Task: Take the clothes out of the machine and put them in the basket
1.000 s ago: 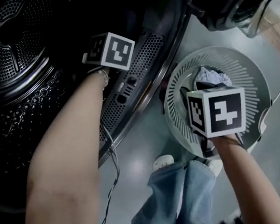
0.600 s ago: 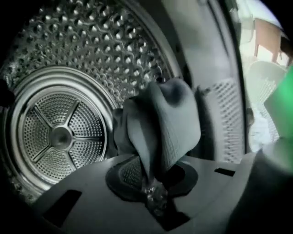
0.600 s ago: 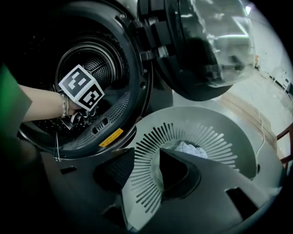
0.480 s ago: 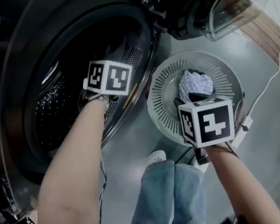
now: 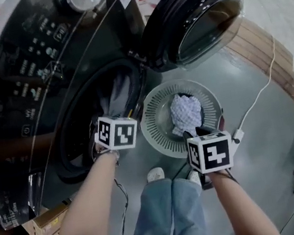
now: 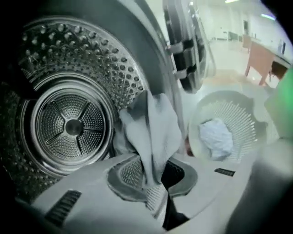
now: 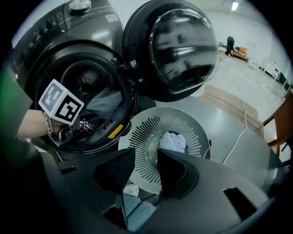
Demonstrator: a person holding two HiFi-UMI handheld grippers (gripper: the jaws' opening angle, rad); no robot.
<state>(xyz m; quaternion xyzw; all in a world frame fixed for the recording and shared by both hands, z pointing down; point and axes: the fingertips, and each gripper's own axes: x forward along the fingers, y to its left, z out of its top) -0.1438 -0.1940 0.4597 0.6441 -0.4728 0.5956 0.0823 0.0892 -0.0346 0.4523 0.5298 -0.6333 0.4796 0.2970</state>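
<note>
My left gripper (image 6: 153, 176) is shut on a grey garment (image 6: 153, 132). The garment trails from the jaws back over the lip of the steel drum (image 6: 68, 125). In the head view it hangs in the machine's opening (image 5: 117, 94), above the left gripper's marker cube (image 5: 116, 132). The round slotted basket (image 5: 153, 124) stands on the floor beside the opening, with a crumpled white cloth (image 5: 185, 112) inside. My right gripper (image 7: 146, 167) hovers over the basket's near rim (image 7: 137, 137), open with nothing between its jaws. The white cloth (image 7: 173, 141) lies just beyond them.
The dark machine's round door (image 5: 198, 17) stands open over the basket's far side. A white cable (image 5: 260, 89) runs across the grey floor to a plug near the basket. The person's jeans and shoes (image 5: 169, 212) are below, and a cardboard box (image 5: 43, 228) at lower left.
Both grippers have risen and drawn back. The left came out of the drum, pulling the grey garment to the opening. The right lifted away from the basket. The view now takes in the whole machine.
</note>
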